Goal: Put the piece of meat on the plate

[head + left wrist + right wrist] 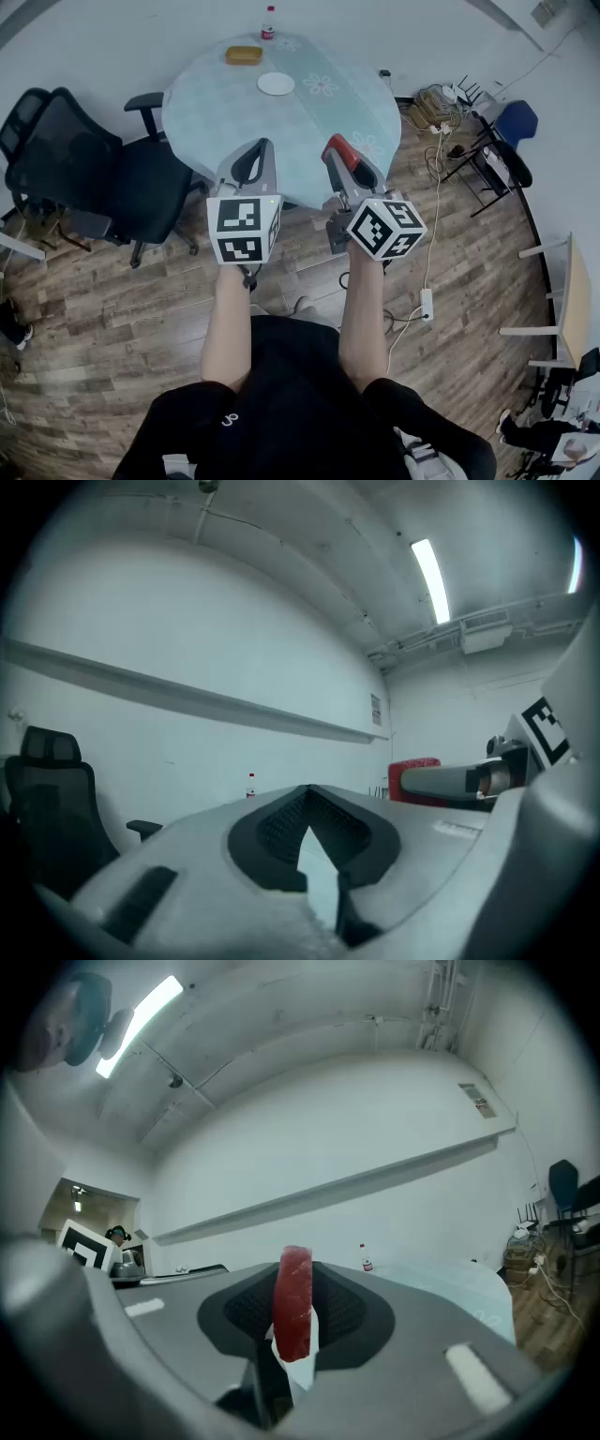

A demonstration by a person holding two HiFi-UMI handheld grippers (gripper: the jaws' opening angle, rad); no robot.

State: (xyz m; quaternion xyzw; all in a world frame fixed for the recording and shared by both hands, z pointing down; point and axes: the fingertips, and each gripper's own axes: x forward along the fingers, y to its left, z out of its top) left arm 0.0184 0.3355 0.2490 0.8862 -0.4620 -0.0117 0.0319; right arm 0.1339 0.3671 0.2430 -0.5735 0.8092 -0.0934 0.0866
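A red slab of meat (293, 1305) stands upright between the jaws of my right gripper (292, 1283), which is shut on it. In the head view the meat (337, 150) shows as a red end at the tip of the right gripper (336, 147), over the near edge of the round table (206, 112). The white plate (276, 83) lies empty on the far half of the table, well ahead of both grippers. My left gripper (263, 146) is held level beside the right one. Its jaws (309, 794) meet at the tip with nothing between them.
An orange-brown tray (244, 55) and a small bottle (269, 23) stand at the table's far edge. A black office chair (84, 178) is at the table's left. Cables and a power strip (427, 305) lie on the wooden floor to the right.
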